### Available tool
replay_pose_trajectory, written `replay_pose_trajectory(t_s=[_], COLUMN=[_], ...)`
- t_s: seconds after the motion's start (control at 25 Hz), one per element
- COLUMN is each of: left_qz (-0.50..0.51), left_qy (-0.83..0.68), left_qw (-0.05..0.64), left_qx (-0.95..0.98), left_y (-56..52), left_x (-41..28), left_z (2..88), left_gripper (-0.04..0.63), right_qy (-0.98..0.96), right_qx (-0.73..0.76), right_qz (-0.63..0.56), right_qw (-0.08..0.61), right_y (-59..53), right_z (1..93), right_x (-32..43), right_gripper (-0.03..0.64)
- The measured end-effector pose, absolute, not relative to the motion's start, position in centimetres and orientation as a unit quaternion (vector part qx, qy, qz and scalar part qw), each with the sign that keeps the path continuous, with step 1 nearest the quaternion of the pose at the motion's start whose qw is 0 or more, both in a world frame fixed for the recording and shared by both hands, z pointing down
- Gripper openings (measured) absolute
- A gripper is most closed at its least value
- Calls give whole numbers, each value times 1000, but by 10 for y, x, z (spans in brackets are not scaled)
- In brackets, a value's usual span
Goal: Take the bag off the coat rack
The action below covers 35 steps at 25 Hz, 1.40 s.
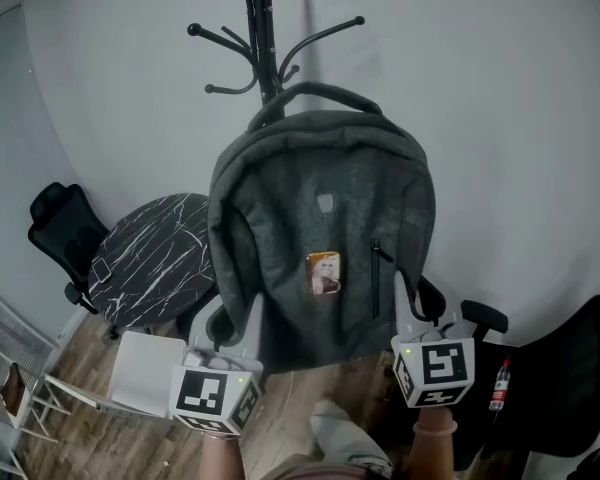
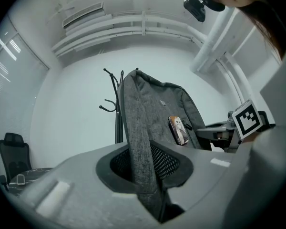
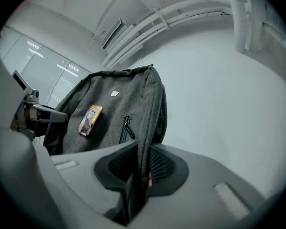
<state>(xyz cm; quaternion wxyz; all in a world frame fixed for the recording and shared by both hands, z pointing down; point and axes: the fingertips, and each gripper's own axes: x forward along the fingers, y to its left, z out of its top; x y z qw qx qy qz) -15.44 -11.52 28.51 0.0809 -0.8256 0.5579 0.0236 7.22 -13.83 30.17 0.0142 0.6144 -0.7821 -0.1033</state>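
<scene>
Your left gripper [image 2: 150, 175] is clamped on a grey strip of fabric at the bag's left edge. It may be a strap or the side seam, I cannot tell which, and the cloth fills the gap between the jaws. Your right gripper [image 3: 136, 175] is pinched the same way on the opposite edge, just beside the small zip [image 3: 126, 127].

In the head view both grippers sit at the lower corners of the bag [image 1: 320, 218]. It hangs upright between them with its front panel and picture tag [image 1: 323, 274] toward you. Above, the top handle [image 1: 315, 90] arches right beside the pole of the coat rack [image 1: 267, 38]. Whether it is looped over a hook or already clear of it cannot be made out. A round marbled surface [image 1: 150, 258] and a black chair [image 1: 60, 223] stand lower left.

You appear to be at the lift-off step, with both grips made. The next move probably calls for raising both grippers together until the handle clears any upturned hook tip. After that, draw the bag toward you and keep it level so the handle does not snag another arm of the rack.
</scene>
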Motion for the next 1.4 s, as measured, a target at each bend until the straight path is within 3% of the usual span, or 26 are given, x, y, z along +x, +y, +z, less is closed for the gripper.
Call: replay_pose_trajectory(t_s=[0.84,1.4], left_qz=[32,36], left_qy=[566,596], left_qw=[70,81], left_qx=[-821,-798], left_y=[-68,-23], left_x=[-155,-101], left_z=[274,268], left_gripper=[83,84], right_qy=[-786,-808], right_qx=[610,579], right_qz=[-100,-106], right_qw=[34,20], right_y=[-94,-66], right_z=[292,286], right_x=[71,122], right_gripper=[54,54])
